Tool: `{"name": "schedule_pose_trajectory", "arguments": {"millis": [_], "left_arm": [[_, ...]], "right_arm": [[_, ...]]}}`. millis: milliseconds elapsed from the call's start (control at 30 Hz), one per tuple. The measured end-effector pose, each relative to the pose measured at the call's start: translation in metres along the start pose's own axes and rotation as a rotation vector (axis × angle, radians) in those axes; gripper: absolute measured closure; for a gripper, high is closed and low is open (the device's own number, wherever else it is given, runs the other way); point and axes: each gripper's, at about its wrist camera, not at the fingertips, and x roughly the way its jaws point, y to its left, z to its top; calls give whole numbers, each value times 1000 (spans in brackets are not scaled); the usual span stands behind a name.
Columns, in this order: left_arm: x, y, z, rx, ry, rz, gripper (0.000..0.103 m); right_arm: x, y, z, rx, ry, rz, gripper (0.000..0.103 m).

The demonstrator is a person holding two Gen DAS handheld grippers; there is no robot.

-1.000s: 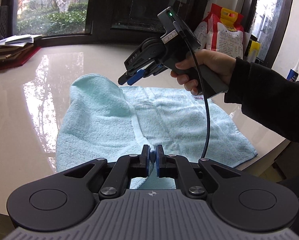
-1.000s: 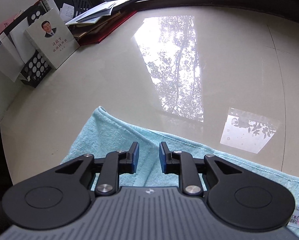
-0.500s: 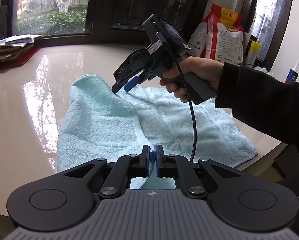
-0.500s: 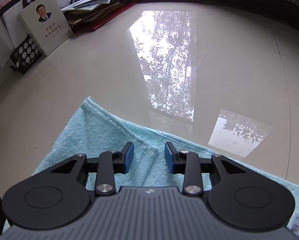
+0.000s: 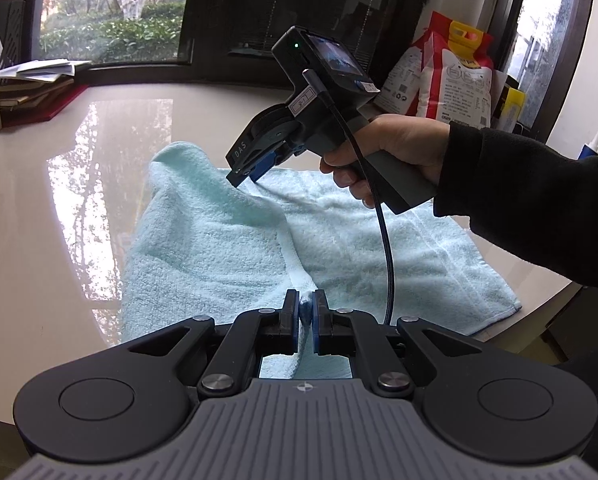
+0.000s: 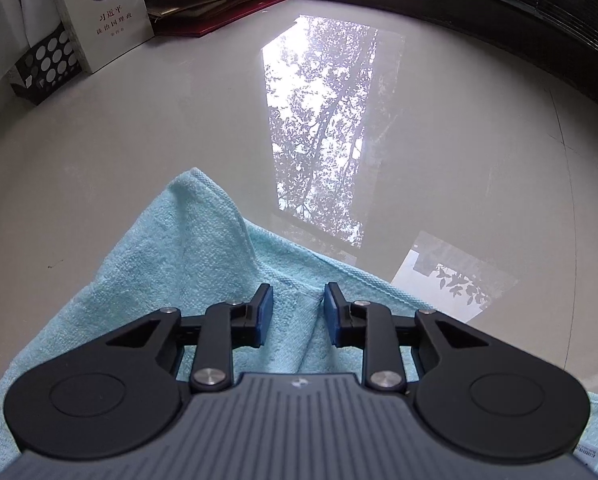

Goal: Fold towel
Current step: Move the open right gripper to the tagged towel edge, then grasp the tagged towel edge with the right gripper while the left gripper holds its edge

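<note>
Towelling of pale blue terry, the towel (image 5: pixel 227 248) lies partly folded on the glossy cream table (image 5: pixel 51 208), one flap turned over towards the far corner. The left gripper (image 5: pixel 308 312) has its jaws pressed together, pinching the near hem of the towel. The right gripper (image 6: pixel 295 314), held in a hand (image 5: pixel 399 148) with a black sleeve (image 5: pixel 531 196), is closing its spread jaws over a raised fold near the far corner, pads not yet pressing.
</note>
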Motion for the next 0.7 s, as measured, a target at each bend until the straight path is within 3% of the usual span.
{"name": "schedule_pose_trajectory", "arguments": {"millis": [233, 700], "left_arm": [[1, -2, -2, -4, -6, -8, 96], [10, -45, 10, 56, -22, -113, 96]], "right_arm": [[-12, -4, 3, 44, -33, 35, 85], [-89, -31, 16, 54, -168, 68, 85]]}}
